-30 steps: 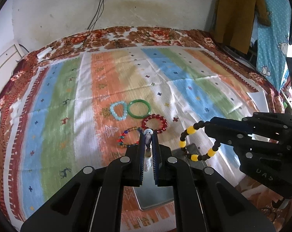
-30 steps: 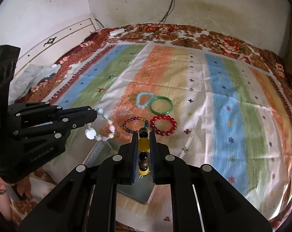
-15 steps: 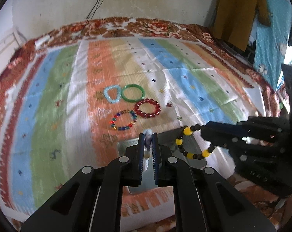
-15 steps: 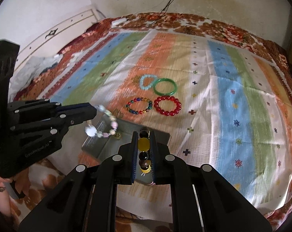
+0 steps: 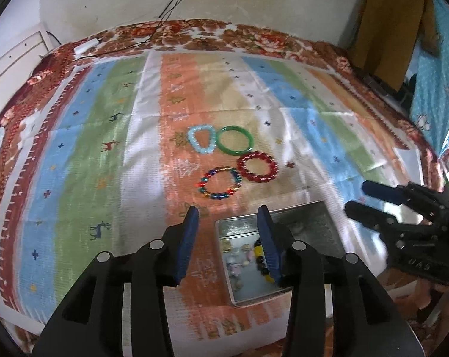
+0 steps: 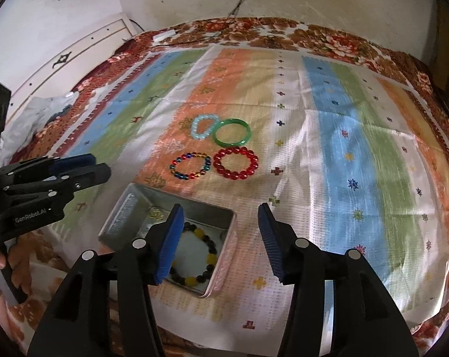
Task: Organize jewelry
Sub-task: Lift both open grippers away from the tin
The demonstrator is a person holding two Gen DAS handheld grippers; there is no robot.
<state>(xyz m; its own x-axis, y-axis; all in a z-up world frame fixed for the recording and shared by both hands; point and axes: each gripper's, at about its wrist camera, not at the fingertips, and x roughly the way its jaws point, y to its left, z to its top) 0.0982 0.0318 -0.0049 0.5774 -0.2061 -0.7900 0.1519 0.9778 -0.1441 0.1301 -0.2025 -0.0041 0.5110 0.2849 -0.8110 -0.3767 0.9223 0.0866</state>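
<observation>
- Four bracelets lie on the bed ahead of both tools: multicoloured bead bracelet (image 5: 220, 183), red bead bracelet (image 5: 257, 167), green bangle (image 5: 235, 140), pale blue bracelet (image 5: 202, 139).
- Left tool (image 5: 228, 239) and right tool (image 6: 221, 239) both gape, holding nothing.
- Metal tin (image 6: 129, 205) below them holds the black-and-yellow bracelet (image 6: 199, 260).
- Beads probably light, limp, slippery: pinch one strand. Bangle looks rigid; grip its rim.

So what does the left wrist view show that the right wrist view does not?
Only the left wrist view shows the pale beads in the tin and brown clothing hanging at the right. Only the right wrist view shows the whole black and yellow bracelet and the white panel. Both show the tin, four bracelets on the cloth, and both grippers open.
</observation>
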